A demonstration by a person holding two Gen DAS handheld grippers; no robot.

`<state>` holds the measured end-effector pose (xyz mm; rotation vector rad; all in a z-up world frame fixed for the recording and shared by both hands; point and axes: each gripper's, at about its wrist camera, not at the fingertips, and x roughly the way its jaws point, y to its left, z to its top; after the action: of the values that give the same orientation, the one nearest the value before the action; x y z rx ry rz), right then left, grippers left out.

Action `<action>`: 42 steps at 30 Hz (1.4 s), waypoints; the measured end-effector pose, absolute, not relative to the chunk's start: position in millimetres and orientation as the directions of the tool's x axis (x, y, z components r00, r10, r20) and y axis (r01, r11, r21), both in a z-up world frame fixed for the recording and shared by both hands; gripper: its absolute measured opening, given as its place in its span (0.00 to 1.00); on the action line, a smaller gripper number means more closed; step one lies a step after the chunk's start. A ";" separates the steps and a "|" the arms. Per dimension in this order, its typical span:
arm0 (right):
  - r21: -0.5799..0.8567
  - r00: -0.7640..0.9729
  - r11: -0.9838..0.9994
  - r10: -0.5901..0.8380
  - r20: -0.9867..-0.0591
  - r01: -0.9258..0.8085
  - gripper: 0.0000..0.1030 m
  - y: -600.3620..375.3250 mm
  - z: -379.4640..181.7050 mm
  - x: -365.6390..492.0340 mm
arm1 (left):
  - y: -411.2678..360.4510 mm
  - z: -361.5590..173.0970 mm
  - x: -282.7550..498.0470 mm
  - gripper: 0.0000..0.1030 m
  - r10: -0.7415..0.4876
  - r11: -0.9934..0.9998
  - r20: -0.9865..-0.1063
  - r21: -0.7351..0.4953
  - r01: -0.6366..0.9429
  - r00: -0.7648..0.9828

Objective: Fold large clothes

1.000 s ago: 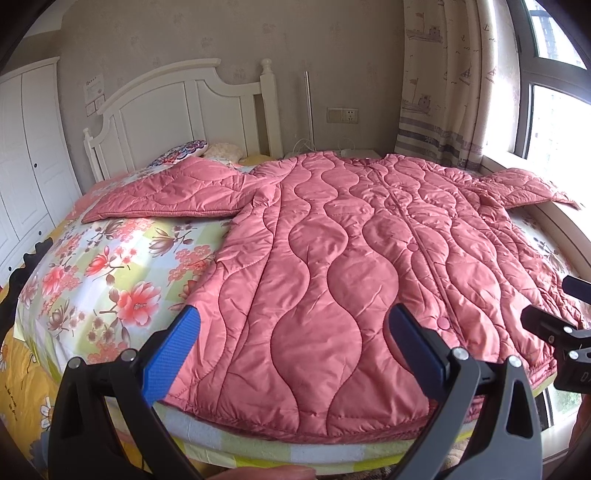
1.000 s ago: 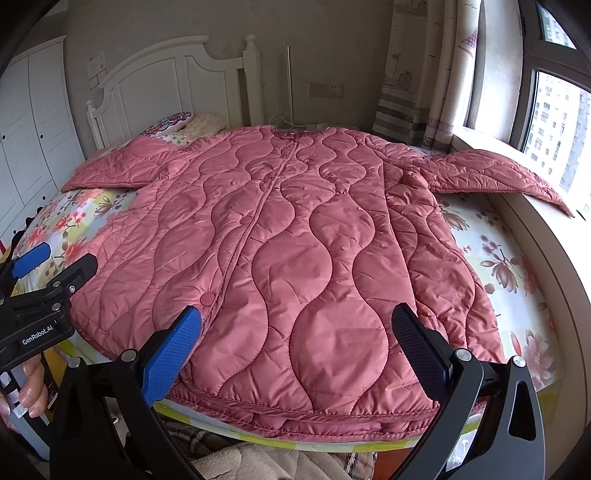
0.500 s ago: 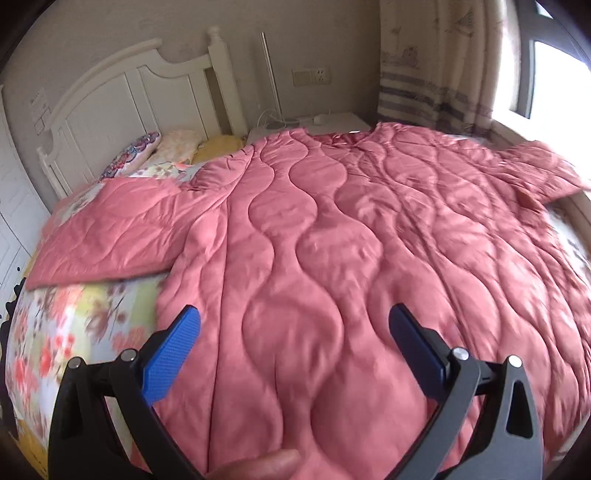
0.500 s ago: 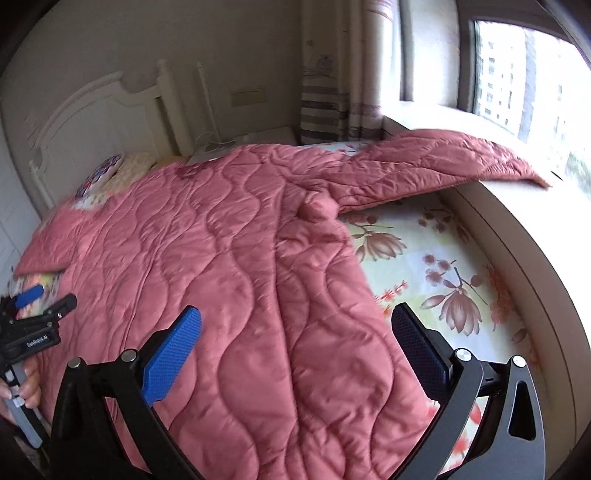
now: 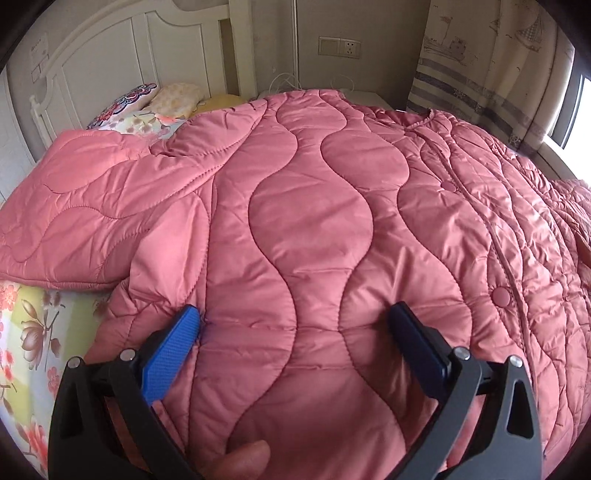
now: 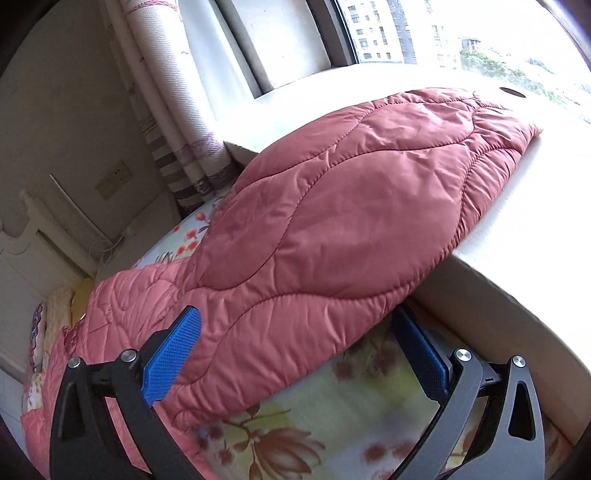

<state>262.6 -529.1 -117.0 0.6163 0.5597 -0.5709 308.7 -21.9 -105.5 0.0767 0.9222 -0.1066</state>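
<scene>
A large pink quilted coat [image 5: 314, 229] lies spread face up on the bed, with snap buttons down its front. Its left sleeve [image 5: 85, 214] stretches out to the left over the floral sheet. My left gripper [image 5: 295, 336] is open, low over the coat's body near the left armpit, its blue pads against the fabric. In the right wrist view the coat's right sleeve [image 6: 351, 221] lies out onto the window sill [image 6: 535, 229]. My right gripper [image 6: 295, 343] is open, its jaws straddling the sleeve near its lower edge.
The floral bed sheet [image 5: 33, 332] shows at the left and under the right sleeve [image 6: 332, 417]. Pillows [image 5: 147, 103] and a white headboard [image 5: 122, 55] stand at the far end. A curtain [image 5: 491, 62] and window [image 6: 406, 33] are on the right.
Both grippers have moved forward from the foot of the bed. The left one has come down onto the coat's left side. The right one has swung right to the sleeve on the sill.
</scene>
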 end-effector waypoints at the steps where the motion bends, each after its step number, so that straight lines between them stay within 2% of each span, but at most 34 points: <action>1: 0.376 0.708 0.671 -0.322 -0.628 0.639 0.96 -532.7 -115.8 265.2 | -23.1 -104.9 309.4 0.98 -0.062 0.992 -0.799 0.016 0.124 0.598; 5: 0.377 0.712 0.675 -0.322 -0.624 0.635 0.96 -530.6 -113.3 263.3 | -22.2 -104.8 309.5 0.98 -0.067 0.992 -0.800 0.010 0.125 0.596; 9: 0.377 0.699 0.692 -0.257 -0.668 0.615 0.96 -517.4 -118.2 252.7 | -21.4 -104.7 309.9 0.98 -0.070 0.992 -0.800 0.008 0.126 0.596; 12: 0.360 0.736 0.774 -0.194 -0.648 0.521 0.96 -477.4 -110.3 228.3 | -23.6 -104.6 309.9 0.98 -0.064 0.992 -0.800 0.014 0.125 0.597; 14: 0.216 0.783 0.906 -0.173 -0.597 0.364 0.96 -419.4 -97.4 212.1 | -22.4 -104.5 309.6 0.98 -0.062 0.992 -0.799 0.016 0.125 0.598; 16: 0.013 0.803 0.995 -0.074 -0.591 0.101 0.96 -346.3 -96.7 203.9 | -22.7 -104.5 309.5 0.98 -0.064 0.992 -0.799 0.013 0.125 0.597; 18: -0.137 0.760 0.971 0.060 -0.648 -0.193 0.96 -279.2 -110.6 199.1 | -23.9 -104.2 309.4 0.98 -0.061 0.992 -0.799 0.017 0.125 0.598; 19: -0.191 0.744 0.939 0.092 -0.662 -0.285 0.95 -254.7 -118.1 195.7 | -22.4 -104.3 309.8 0.98 -0.062 0.992 -0.799 0.017 0.125 0.598; 22: -0.289 0.720 0.852 0.138 -0.681 -0.437 0.95 -212.1 -136.5 201.6 | -23.0 -104.3 309.8 0.98 -0.061 0.992 -0.799 0.018 0.125 0.598; 25: -0.296 0.663 0.819 0.132 -0.737 -0.492 0.95 -194.2 -163.0 227.4 | -22.8 -104.6 309.7 0.98 -0.061 0.992 -0.799 0.017 0.125 0.598; 27: -0.277 0.674 0.817 0.174 -0.718 -0.506 0.96 -197.5 -163.9 227.4 | -22.7 -104.5 309.7 0.98 -0.061 0.992 -0.799 0.018 0.125 0.598; 33: -0.061 0.577 0.850 0.300 -0.759 -0.523 0.96 -224.7 -162.6 241.5 | -22.9 -104.6 309.6 0.98 -0.062 0.992 -0.799 0.016 0.125 0.598; 42: -0.094 0.593 0.850 0.278 -0.756 -0.519 0.96 -216.6 -168.6 228.7 | -22.7 -105.7 311.0 0.98 -0.063 0.992 -0.800 0.014 0.124 0.596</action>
<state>228.7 -216.6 -168.6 -0.3212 0.8131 0.4726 311.0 -22.7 -105.7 0.0706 0.9261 -0.1083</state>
